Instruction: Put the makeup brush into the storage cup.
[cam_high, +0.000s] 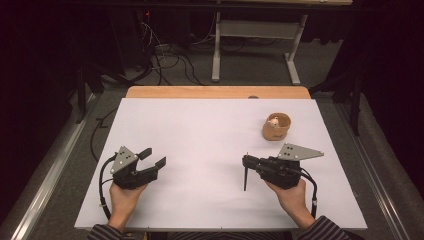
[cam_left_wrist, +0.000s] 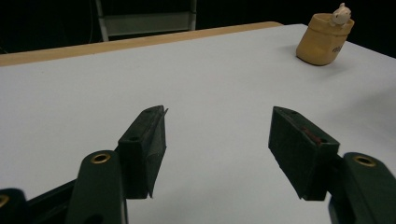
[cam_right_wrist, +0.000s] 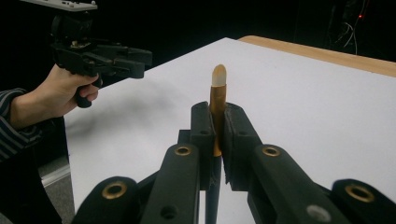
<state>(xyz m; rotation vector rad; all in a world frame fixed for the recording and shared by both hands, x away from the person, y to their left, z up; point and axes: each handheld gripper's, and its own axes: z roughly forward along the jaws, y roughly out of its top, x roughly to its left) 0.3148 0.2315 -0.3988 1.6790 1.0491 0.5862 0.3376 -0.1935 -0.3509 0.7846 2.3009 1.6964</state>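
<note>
The right gripper, at the near right of the white desk, has its jaws clamped on a thin stick with a pale rounded tip. The left gripper, at the near left, has its jaws wide apart with nothing between them. A tan cup stands at the far right.
</note>
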